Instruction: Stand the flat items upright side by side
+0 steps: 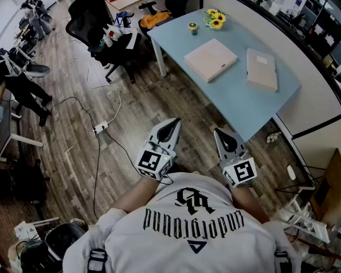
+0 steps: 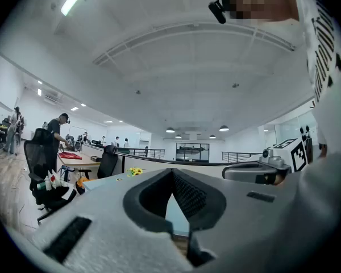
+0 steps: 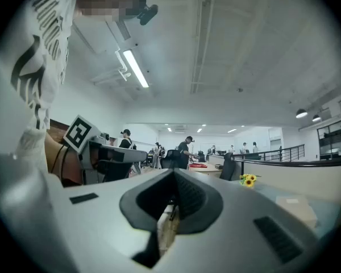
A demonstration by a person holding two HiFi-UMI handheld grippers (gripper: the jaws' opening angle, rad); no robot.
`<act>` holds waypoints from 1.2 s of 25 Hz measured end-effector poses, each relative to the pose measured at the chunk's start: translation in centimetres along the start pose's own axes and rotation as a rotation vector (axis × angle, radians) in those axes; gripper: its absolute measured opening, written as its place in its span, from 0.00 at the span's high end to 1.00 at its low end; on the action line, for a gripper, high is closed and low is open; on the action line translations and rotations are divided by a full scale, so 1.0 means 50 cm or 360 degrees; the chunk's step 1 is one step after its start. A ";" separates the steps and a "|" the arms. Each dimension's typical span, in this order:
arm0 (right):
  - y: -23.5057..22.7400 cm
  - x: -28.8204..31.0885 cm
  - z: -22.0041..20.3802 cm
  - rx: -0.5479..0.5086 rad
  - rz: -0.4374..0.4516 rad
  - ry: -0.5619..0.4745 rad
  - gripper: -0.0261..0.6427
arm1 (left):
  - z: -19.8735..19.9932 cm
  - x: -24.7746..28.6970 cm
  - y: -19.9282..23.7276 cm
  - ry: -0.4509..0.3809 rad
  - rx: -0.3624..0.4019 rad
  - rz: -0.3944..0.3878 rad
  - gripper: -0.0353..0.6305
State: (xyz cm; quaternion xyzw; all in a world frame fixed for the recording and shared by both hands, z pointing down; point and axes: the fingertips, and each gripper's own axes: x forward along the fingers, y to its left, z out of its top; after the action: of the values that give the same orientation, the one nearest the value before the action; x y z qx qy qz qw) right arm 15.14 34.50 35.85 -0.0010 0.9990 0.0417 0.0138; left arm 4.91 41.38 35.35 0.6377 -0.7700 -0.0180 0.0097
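Both tools are held close to the person's chest, well short of the table. The left gripper (image 1: 168, 131) and the right gripper (image 1: 226, 141) each have their jaws pressed together with nothing between the ribbed pads.

Ahead is the pale blue tabletop (image 1: 238, 104), smooth and matte. The square flat item (image 1: 210, 60) lies face down near its middle, turned cornerwise. The oblong flat item (image 1: 261, 69) lies just beside the right edge, along the partition, and the two are apart.

Both are beige, thin, crisp-edged slabs, like closed boxes or hard-cover books. They are probably stiff and fairly light, and likely to slide on that surface. The thin edge is the place to pinch each one before tipping it up.

At the far corner stand sunflowers (image 1: 215, 19) and a small cup (image 1: 192, 28).
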 end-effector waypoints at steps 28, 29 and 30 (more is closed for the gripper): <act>-0.070 0.119 -0.014 0.0069 -0.0137 0.0017 0.72 | -0.018 0.107 0.107 0.0034 -0.0058 -0.0079 0.63; -0.073 0.133 -0.017 0.0078 -0.0147 0.0027 0.68 | -0.020 0.113 0.121 0.0041 -0.0068 -0.0078 0.57; -0.076 0.147 -0.020 0.0085 -0.0158 0.0037 0.63 | -0.022 0.119 0.135 0.0048 -0.0074 -0.0079 0.52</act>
State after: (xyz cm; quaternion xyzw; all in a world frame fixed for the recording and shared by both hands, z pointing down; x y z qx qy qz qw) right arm 7.76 30.60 36.31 -0.0507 0.9986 0.0141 0.0043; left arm -2.79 36.79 36.65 0.6564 -0.7531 -0.0265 0.0357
